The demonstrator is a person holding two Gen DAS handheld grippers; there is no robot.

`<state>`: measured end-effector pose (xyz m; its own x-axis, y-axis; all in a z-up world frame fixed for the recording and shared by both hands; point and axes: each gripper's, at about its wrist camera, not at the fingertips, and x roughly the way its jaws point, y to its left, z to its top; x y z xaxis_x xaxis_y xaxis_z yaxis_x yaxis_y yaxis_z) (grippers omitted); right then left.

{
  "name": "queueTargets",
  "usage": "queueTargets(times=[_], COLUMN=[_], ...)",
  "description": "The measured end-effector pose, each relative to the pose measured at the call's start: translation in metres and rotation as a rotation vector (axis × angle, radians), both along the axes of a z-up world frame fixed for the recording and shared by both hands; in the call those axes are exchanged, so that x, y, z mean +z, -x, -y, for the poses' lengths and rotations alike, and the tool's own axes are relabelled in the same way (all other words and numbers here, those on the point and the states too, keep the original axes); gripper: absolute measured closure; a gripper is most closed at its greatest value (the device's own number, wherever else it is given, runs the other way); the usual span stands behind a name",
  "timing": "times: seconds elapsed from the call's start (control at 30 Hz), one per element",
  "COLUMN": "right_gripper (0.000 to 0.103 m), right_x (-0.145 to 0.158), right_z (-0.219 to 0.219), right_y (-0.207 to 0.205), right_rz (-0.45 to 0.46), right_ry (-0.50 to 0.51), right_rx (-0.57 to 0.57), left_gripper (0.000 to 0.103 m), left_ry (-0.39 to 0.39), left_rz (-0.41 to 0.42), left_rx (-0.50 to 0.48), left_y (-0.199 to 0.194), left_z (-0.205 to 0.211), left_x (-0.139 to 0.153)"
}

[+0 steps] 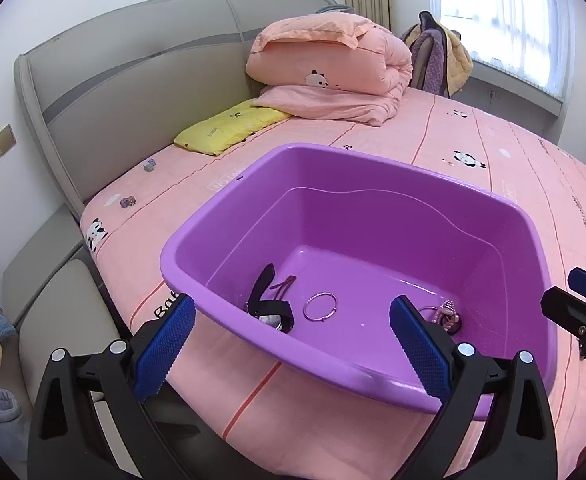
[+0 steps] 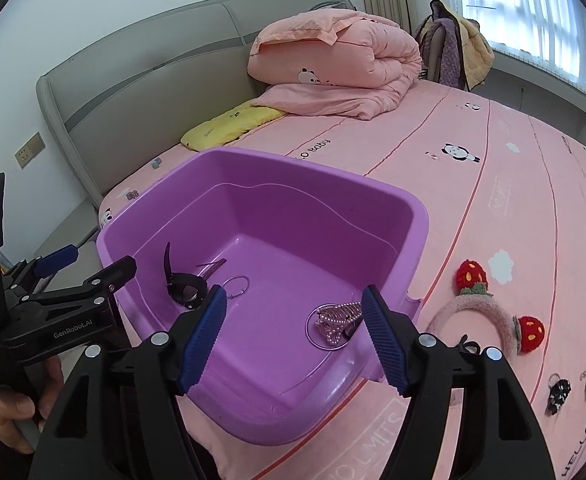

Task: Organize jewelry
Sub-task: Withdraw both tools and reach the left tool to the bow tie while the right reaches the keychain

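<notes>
Both the left gripper [image 1: 291, 338] and right gripper [image 2: 295, 334] are held spread and empty near the purple basin [image 2: 413, 216] on the bed [image 2: 533, 200].

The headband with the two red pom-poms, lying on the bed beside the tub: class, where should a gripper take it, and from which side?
Grip the headband at the top of its pink arch, between the two pom-poms, coming from above. It lies flat on the sheet, and there the band is narrow and bare.

Glossy smooth plastic basin [image 1: 373, 216] on matt cotton-like bedsheet [image 1: 493, 152].
</notes>
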<state>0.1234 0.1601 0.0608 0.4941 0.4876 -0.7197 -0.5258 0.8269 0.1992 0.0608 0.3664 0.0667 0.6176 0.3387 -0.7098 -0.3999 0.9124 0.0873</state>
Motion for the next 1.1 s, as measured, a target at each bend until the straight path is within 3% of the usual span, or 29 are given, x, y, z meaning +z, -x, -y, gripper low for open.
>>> queueTargets(times=[0.7, 0.9, 1.1], right_gripper=[0.033, 0.032, 0.032], right_x=[0.000, -0.005, -0.025], right_z=[0.115, 0.166, 0.226], right_y=[0.069, 0.090, 0.114], right_rz=[0.022, 0.019, -0.006], right_ry=[-0.052, -0.086, -0.064], right_rx=[-0.161, -0.242, -0.334], left_gripper=[0.006, 0.006, 0.006], left_ry=[0.043, 0.032, 0.099], left_rz=[0.067, 0.071, 0.043], left_rx=[-0.117, -0.172, -0.235], left_y=[0.041, 0.048, 0.051], left_z=[0.097, 0.142, 0.187], left_x=[0.018, 0.022, 0.014])
